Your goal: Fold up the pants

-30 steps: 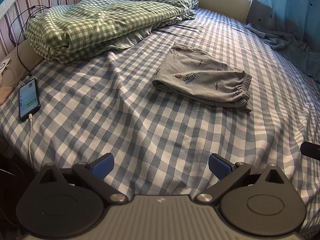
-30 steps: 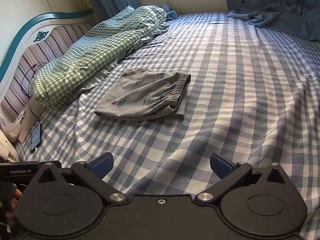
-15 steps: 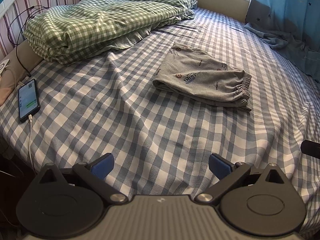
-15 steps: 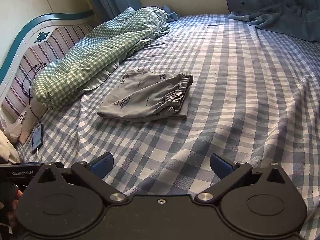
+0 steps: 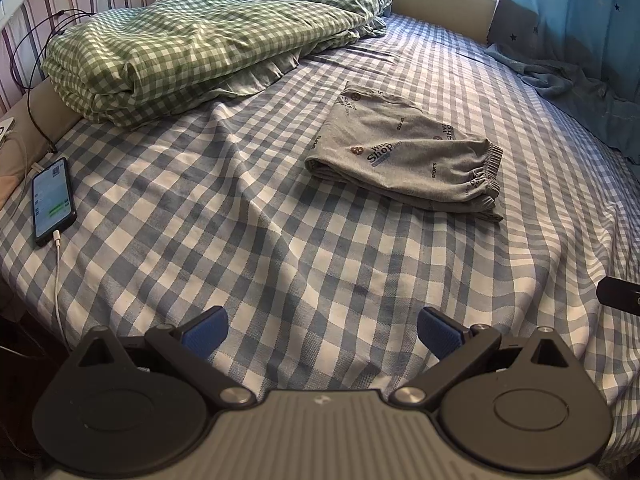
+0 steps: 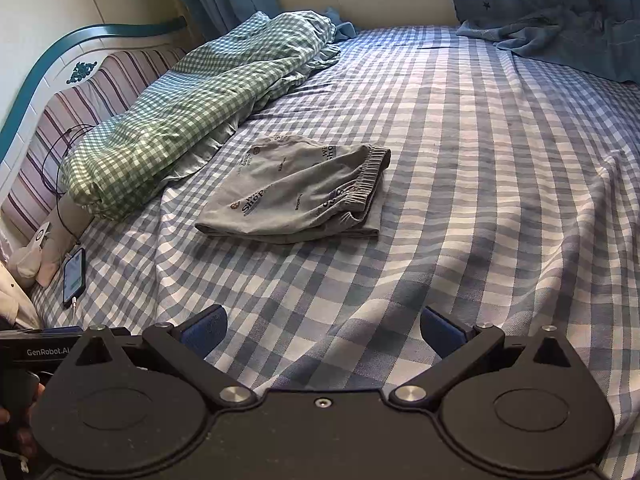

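Observation:
The grey printed pants (image 5: 404, 160) lie folded into a compact rectangle on the blue checked bed sheet (image 5: 280, 248), with the elastic waistband to the right. They also show in the right wrist view (image 6: 296, 196). My left gripper (image 5: 322, 330) is open and empty, well short of the pants, above the sheet near the bed's front edge. My right gripper (image 6: 322, 330) is open and empty too, also well back from the pants. The left gripper's body (image 6: 32, 350) shows at the lower left of the right wrist view.
A folded green checked duvet (image 5: 208, 36) lies at the head of the bed, left of the pants. A phone (image 5: 53, 200) on a white cable lies at the left edge. Blue curtain cloth (image 6: 560, 36) is bunched at the far right. A striped headboard (image 6: 48, 128) stands left.
Both grippers stay open and empty. The right wrist view has shifted slightly, so the pants sit a little further right in it. The pants have not moved.

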### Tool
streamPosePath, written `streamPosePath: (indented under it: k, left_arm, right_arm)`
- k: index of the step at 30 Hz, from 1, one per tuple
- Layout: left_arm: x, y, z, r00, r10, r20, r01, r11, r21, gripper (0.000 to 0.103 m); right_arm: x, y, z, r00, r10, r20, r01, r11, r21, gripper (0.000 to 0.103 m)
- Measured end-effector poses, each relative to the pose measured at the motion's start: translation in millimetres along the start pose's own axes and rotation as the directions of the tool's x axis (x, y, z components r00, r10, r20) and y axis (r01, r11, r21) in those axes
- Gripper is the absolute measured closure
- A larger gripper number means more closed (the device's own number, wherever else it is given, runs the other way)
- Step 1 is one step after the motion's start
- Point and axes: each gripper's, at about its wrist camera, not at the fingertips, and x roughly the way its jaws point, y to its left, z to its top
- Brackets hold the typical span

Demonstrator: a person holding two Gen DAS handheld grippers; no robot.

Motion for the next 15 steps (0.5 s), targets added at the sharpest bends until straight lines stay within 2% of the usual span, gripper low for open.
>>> streamPosePath:
  k: [7,15]
  left_arm:
    - [-10,-7,5,0.997,0.044,0.063,-0.048,0.997,0.065,0.0]
    - [2,0,16,0.997,-0.05,0.056,0.043,0.992,0.117,0.0]
  right_arm:
    - [2,10,-3,0.999,-0.018,-0.028,0.019,1.0,0.019,0.001]
    - [10,24,-7,0.997,-0.06,-0.051,0.062,0.997,0.04,0.001]
